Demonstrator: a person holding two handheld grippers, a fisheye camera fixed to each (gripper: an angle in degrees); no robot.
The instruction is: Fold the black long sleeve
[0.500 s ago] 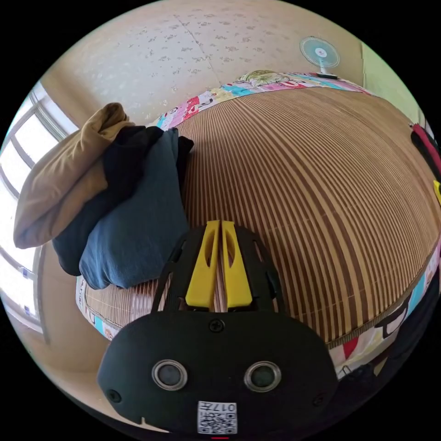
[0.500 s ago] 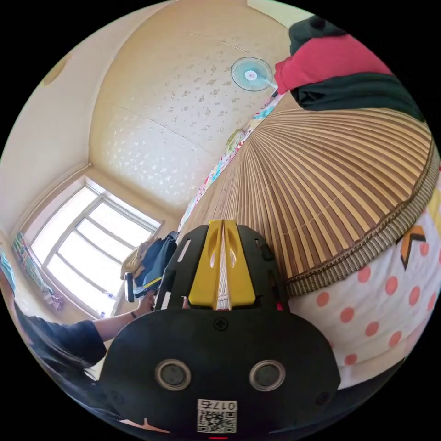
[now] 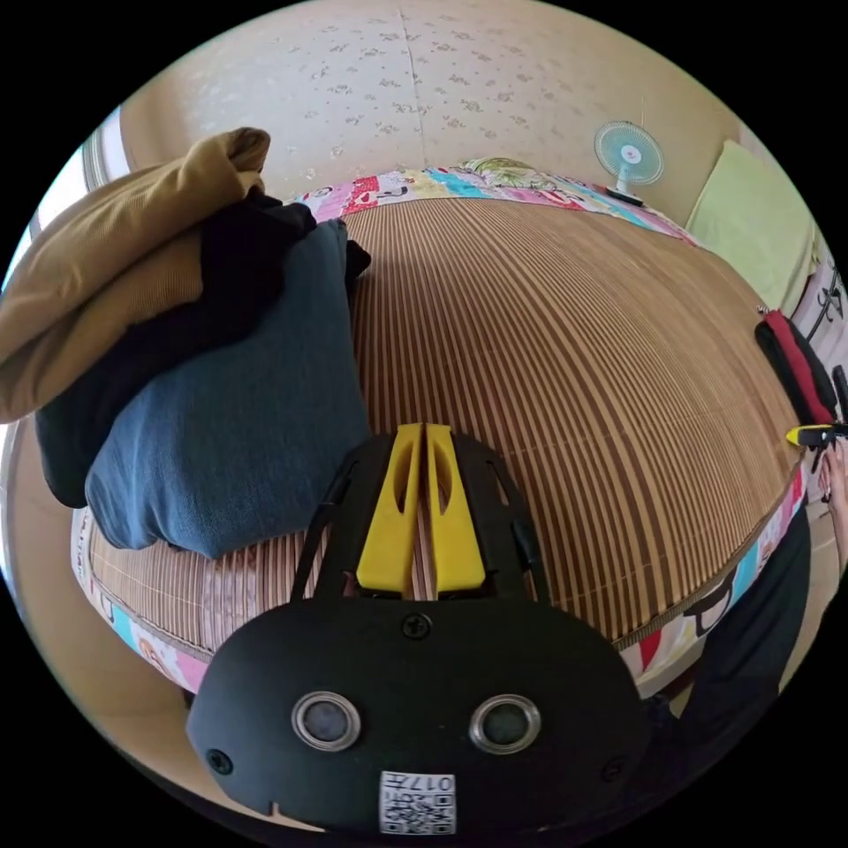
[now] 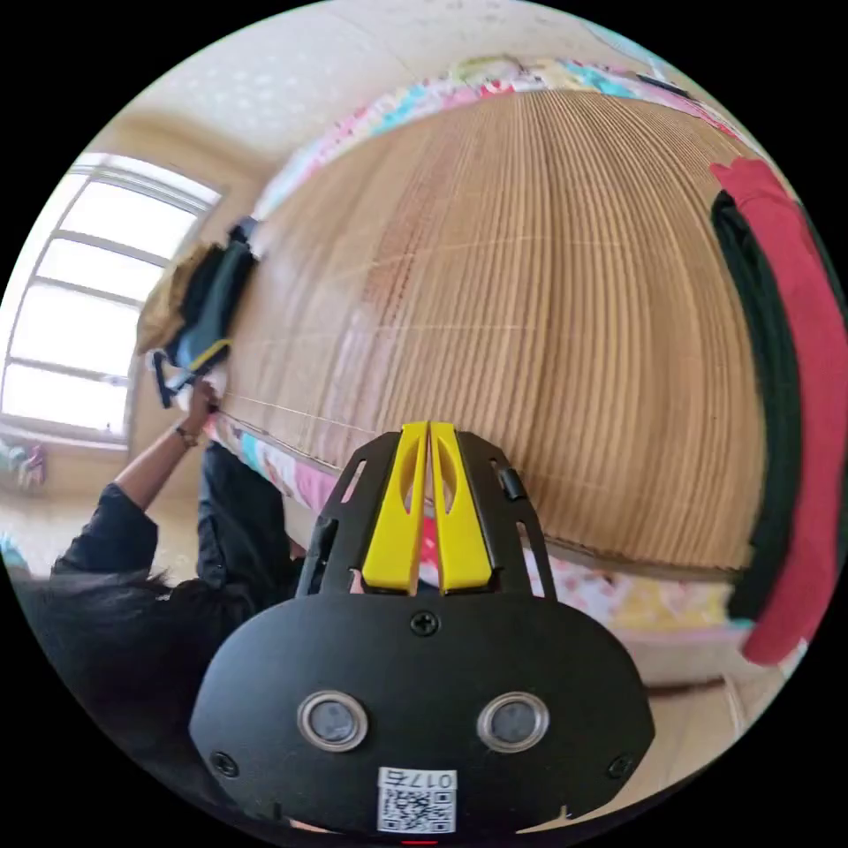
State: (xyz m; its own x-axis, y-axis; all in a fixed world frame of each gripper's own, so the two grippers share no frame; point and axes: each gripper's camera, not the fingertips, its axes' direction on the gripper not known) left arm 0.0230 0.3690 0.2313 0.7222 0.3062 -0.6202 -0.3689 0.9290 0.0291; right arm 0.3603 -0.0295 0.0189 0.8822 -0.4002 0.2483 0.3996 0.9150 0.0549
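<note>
A pile of clothes sits at the left end of the bamboo mat (image 3: 565, 353). A black garment (image 3: 238, 265) is wedged in it between a tan garment (image 3: 115, 238) on top and a blue one (image 3: 238, 424) in front. My left gripper (image 3: 424, 430) hovers just right of the pile, shut with nothing between its jaws. My right gripper (image 4: 428, 428) is shut and empty over the mat's near edge. In the right gripper view the pile (image 4: 199, 296) lies far left, with a hand holding the left gripper (image 4: 181, 371) beside it. A yellow tip of the right gripper (image 3: 808, 435) shows at the mat's right end.
A red garment (image 4: 795, 353) lies over a dark one (image 4: 764, 371) at the mat's right end, both hanging over the bed's edge. The mat (image 4: 530, 309) covers a bed with a patterned sheet (image 3: 495, 177). A fan (image 3: 627, 155) stands by the wall. The person's dark sleeve (image 4: 115, 539) is lower left.
Both cameras have shifted: the left gripper view is closer to the pile, and the right gripper view has swung to look down across the mat. Both jaws have stayed shut.
</note>
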